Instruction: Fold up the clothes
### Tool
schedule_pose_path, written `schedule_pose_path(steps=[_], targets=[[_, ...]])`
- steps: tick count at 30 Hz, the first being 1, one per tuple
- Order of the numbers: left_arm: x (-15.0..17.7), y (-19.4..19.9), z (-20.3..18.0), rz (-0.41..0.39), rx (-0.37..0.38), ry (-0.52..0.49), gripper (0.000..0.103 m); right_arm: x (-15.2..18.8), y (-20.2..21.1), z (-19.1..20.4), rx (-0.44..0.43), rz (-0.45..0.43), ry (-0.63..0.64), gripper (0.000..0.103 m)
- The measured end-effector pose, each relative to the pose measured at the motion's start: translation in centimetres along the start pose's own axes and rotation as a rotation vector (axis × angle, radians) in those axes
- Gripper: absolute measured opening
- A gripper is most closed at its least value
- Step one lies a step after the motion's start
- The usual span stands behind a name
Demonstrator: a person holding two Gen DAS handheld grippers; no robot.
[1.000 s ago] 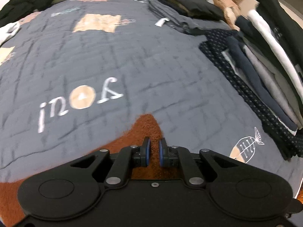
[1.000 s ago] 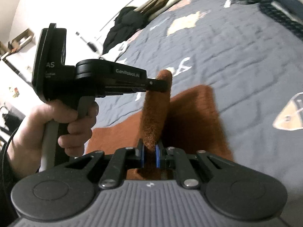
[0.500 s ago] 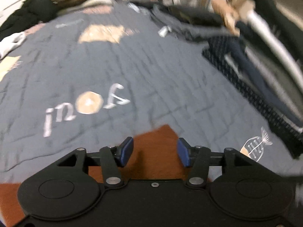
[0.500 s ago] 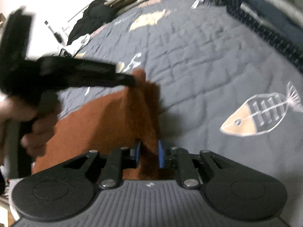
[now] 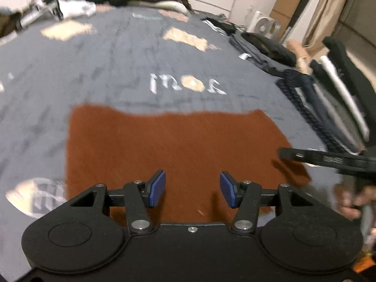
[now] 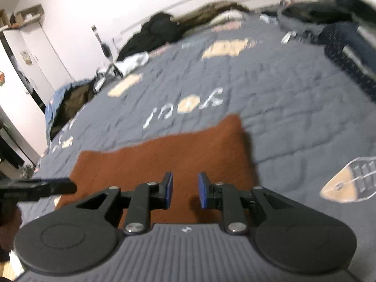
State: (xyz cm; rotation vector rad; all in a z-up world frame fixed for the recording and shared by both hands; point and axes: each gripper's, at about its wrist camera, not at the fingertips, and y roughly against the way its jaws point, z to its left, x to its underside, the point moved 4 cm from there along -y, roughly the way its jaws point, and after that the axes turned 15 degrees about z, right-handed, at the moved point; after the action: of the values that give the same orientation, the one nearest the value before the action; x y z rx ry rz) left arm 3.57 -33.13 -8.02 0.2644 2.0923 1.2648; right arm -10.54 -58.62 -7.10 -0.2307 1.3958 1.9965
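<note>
A rust-brown garment lies flat as a folded rectangle on the grey quilt. It also shows in the right wrist view. My left gripper is open and empty above the garment's near edge. My right gripper is open and empty above the garment's right part. The right gripper's fingers show in the left wrist view over the garment's right edge. The left gripper's finger shows at the left of the right wrist view.
A row of folded dark, grey and dotted clothes lies along the quilt's right side. A heap of dark and white clothes sits at the far end by the wall. A small fan stands beyond the bed.
Both grippers let go of the brown garment and opened. The raised fold dropped and the garment now lies flat. Both grippers drew back and higher.
</note>
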Motion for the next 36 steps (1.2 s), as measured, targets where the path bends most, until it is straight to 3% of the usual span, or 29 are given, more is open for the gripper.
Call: schedule_pose_path(steps=[5, 14, 16, 21, 27, 33, 36], targets=[[1.1, -1.2, 2.3, 0.028, -0.092, 0.037, 0.051, 0.1, -1.7, -0.8, 0.128, 0.058, -0.048, 0.023], [2.1, 4.2, 7.0, -0.025, -0.207, 0.069, 0.054, -0.1, -1.0, -2.6, 0.182, 0.044, -0.071, 0.023], [2.8, 4.6, 7.6, -0.026, -0.219, 0.09, 0.054, -0.1, -0.4, -2.5, 0.182, 0.031, -0.062, 0.029], [4.5, 4.9, 7.0, -0.032, -0.221, 0.089, 0.054, 0.3, 0.3, -1.9, 0.17, 0.022, -0.066, 0.038], [5.9, 6.0, 5.9, -0.041, -0.179, 0.119, 0.054, 1.3, 1.5, -1.0, 0.173, 0.013, -0.077, 0.039], [6.1, 10.8, 3.2, -0.092, -0.179, 0.074, 0.054, 3.9, 4.9, 1.3, 0.181, -0.008, -0.107, 0.042], [5.8, 13.6, 2.1, -0.125, -0.182, 0.072, 0.054, 5.1, 6.7, 2.6, 0.18, -0.022, -0.13, 0.049]])
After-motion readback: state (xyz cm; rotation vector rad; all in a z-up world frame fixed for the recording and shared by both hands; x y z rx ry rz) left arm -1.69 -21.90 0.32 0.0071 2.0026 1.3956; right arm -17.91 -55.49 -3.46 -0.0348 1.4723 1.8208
